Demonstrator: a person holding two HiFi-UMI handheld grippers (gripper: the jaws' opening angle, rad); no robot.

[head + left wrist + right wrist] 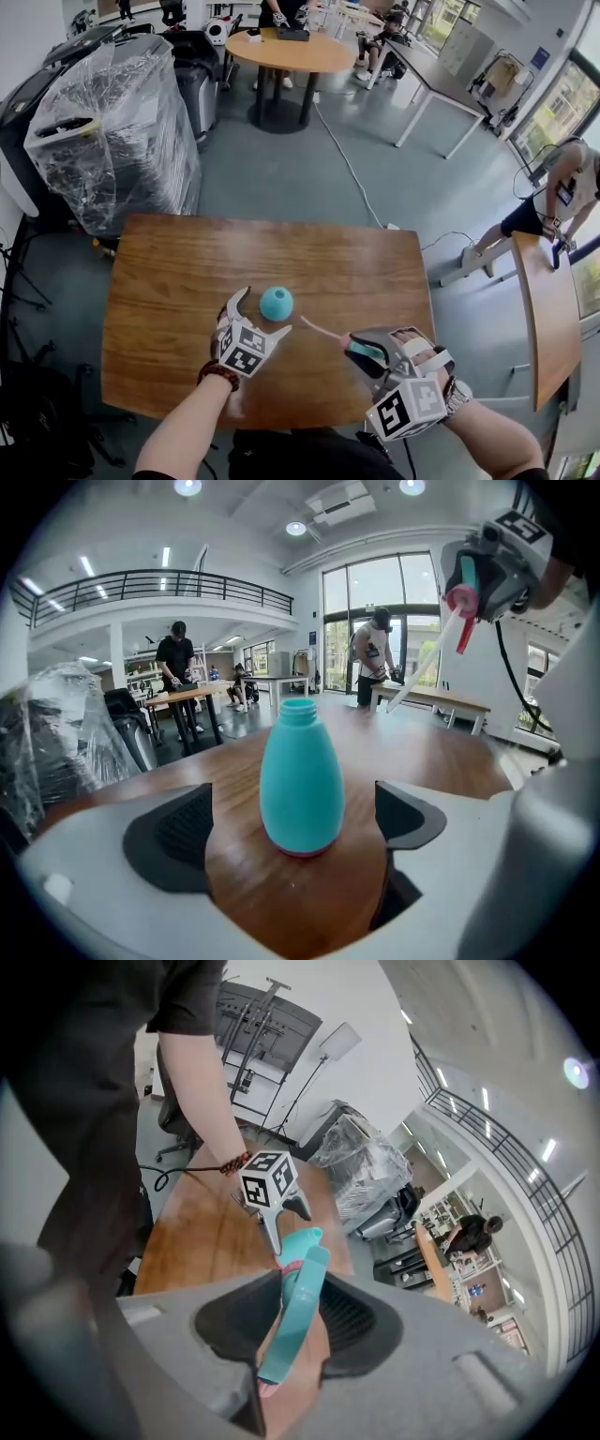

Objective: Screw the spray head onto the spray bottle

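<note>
The teal spray bottle (pixel 276 303) stands upright and uncapped on the wooden table (pixel 169 281). My left gripper (pixel 265 311) is open around it. In the left gripper view the bottle (pixel 300 775) stands between the two dark pads (pixel 178 841) with a gap on each side. My right gripper (pixel 367 354) hovers to the right of the bottle, shut on the teal spray head (pixel 364 352). The head's thin dip tube (pixel 319 330) points toward the bottle. In the right gripper view the spray head (pixel 298 1307) is clamped between the pads.
A plastic-wrapped machine (pixel 117 131) stands beyond the table's far left corner. A round table (pixel 281 52) with a person is farther back. Another wooden table (pixel 548 319) and a person (pixel 553 202) are at the right. A cable (pixel 347 159) runs across the floor.
</note>
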